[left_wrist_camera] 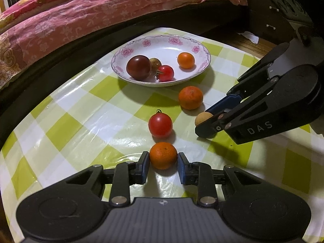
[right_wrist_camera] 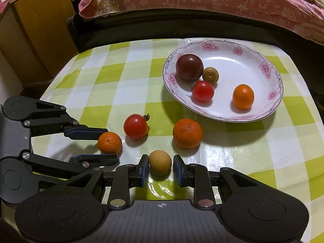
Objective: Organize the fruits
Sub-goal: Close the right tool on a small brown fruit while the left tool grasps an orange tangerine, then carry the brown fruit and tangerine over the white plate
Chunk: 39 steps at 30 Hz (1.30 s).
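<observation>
On the green-checked tablecloth my left gripper (left_wrist_camera: 163,159) is shut on a small orange (left_wrist_camera: 163,155), which rests on the cloth. The right wrist view shows that gripper (right_wrist_camera: 111,144) from the side, pads against the same orange (right_wrist_camera: 109,142). My right gripper (right_wrist_camera: 160,164) is shut on a tan longan (right_wrist_camera: 160,162), also seen as the right gripper (left_wrist_camera: 204,125) around the longan (left_wrist_camera: 202,117). A red tomato (left_wrist_camera: 160,125) and a larger orange (left_wrist_camera: 190,97) lie loose between the grippers and the plate. The flowered white plate (left_wrist_camera: 162,42) holds a dark tomato (left_wrist_camera: 139,67), a longan, a red tomato and an orange.
A bed with a pink floral cover (left_wrist_camera: 81,16) runs along the table's far side. In the right wrist view, a wooden cabinet (right_wrist_camera: 36,30) stands beyond the table's left corner. The plate (right_wrist_camera: 232,60) sits near the far edge.
</observation>
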{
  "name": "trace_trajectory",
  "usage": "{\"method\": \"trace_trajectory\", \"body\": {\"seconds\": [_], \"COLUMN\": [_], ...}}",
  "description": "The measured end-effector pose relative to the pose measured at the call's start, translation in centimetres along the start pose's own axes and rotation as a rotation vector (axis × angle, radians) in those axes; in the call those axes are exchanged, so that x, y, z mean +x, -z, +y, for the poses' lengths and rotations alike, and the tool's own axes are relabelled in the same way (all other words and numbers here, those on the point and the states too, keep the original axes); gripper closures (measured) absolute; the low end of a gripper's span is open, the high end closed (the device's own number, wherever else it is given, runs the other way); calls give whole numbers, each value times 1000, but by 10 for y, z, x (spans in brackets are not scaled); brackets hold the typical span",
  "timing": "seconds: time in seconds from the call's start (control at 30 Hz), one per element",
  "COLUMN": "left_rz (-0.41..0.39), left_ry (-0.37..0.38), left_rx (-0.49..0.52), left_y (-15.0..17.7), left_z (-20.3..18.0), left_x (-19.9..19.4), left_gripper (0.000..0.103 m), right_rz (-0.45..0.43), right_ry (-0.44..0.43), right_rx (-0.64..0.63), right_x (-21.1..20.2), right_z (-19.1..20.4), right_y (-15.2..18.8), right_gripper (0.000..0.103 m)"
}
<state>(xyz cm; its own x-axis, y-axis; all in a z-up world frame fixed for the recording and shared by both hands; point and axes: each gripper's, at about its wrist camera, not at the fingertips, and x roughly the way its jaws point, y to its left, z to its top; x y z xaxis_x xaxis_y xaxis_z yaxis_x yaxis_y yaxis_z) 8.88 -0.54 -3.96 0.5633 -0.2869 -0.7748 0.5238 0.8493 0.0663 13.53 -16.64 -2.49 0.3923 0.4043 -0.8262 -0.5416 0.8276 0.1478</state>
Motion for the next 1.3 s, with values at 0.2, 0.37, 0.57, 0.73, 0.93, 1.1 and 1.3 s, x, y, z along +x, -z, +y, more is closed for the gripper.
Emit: {"method": "trace_trajectory", "body": {"seconds": [0.2, 0.37, 0.57, 0.73, 0.93, 1.1, 1.3], "left_rz": [-8, -36, -81, -98, -99, -107, -142], "left_ry": [-1, 2, -20, -25, -7, -9, -8], "left_rx": [4, -13, -25, -26, -15, -20, -27], "left_y": [-2, -13, -33, -49, -54, -59, -72], "left_z": [-1, 1, 4, 4, 0, -1, 0], "left_x": [-2, -6, -6, 1, 5, 5, 2], "left_gripper": [67, 67, 67, 67, 67, 67, 67], "right_rz": [7, -7, -69, -100, -122, -130, -142], "right_ry": [13, 9, 25, 59, 87, 112, 133], "right_rx": [-8, 4, 23, 58, 75, 80, 81], "right_x": [-2, -8, -24, -28, -29, -29, -28], "right_z": [1, -1, -8, -22, -35, -41, -42], "right_y": [1, -2, -13, -21, -26, -28, -32], "right_gripper": [83, 83, 83, 83, 83, 83, 83]}}
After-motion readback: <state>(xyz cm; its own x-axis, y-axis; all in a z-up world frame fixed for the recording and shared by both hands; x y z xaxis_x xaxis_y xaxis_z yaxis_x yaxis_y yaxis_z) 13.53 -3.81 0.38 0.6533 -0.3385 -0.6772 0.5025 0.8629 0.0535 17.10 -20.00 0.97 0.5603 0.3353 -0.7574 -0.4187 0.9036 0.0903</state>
